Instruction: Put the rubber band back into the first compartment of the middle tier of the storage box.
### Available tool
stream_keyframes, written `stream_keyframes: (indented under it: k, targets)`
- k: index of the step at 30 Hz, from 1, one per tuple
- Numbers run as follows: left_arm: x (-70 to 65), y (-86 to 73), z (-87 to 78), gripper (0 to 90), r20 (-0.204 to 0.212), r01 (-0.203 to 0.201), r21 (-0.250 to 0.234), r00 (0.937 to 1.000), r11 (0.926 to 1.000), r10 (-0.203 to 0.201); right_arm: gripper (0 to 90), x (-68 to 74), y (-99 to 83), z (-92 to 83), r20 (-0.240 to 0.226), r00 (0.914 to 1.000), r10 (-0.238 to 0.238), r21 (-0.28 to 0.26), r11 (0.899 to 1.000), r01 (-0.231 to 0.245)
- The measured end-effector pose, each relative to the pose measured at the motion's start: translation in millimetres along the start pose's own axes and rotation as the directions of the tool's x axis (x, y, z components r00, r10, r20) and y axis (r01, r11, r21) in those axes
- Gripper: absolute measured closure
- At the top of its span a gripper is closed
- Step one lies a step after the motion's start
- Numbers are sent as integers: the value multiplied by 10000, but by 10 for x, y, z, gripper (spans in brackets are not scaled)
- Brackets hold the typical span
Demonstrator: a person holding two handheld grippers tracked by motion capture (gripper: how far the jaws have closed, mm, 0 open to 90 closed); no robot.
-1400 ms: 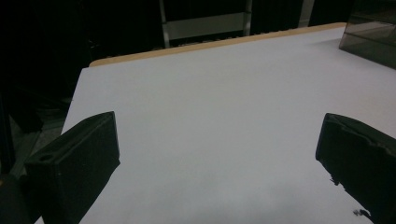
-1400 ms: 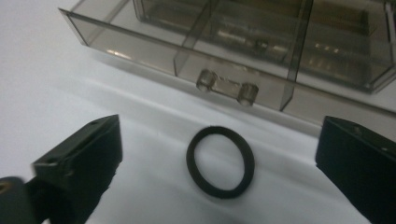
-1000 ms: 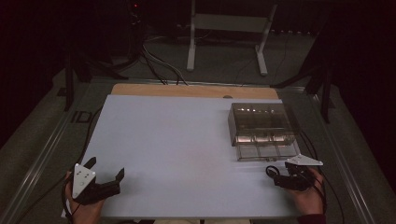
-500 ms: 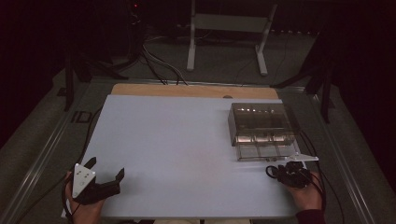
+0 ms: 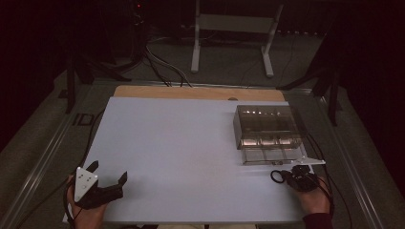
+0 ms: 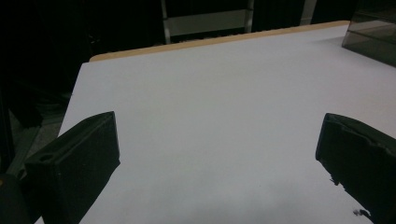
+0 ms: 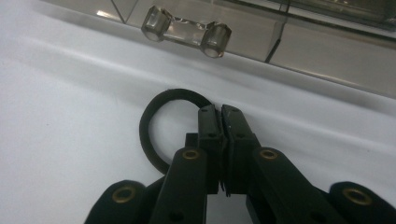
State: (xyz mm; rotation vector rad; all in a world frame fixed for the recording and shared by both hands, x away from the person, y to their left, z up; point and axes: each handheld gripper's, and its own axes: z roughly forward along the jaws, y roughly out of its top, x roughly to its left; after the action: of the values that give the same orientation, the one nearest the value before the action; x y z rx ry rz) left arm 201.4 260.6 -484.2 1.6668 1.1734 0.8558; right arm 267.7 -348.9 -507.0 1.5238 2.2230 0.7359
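Landmark: a clear drawer box (image 5: 267, 126) on the right half of a white table (image 5: 181, 148), its bottom drawer (image 5: 272, 155) pulled out toward the person.

Ring: a black rubber ring (image 7: 156, 126) lies flat on the table just in front of the open drawer, below the drawer's clear handle (image 7: 186, 31) in the right gripper view. In the high view it shows as a small loop (image 5: 277, 176) near the box's front edge.

Right gripper: the right gripper (image 7: 219, 114) sits just in front of the box. Its jaws have just been closing and now stand pinched together on the ring's band, at the ring's right side.

Left gripper: the left gripper (image 5: 109, 172) rests far from the box, at the table's near left corner. Its jaws stand wide apart, with bare table between them.

Change: a second ago the right jaws were spread by the ring; now they grip it.

Meaning: the ring looks secured, so lifting it into the open drawer seems the likely next step. The thin band could slip.
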Motion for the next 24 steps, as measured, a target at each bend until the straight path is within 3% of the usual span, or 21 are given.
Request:
stream_keyframes:
  k: [7,24]
  targets:
    - [-1,0,0,4,1,-8,-3,10000,10000,8,886,-3,0,-17,-50,9998,172,-137,9998,-172]
    - [-4,0,3,4,89,-20,-1,10000,10000,20,888,38,32,-120,-13,9999,100,-353,9993,-101]
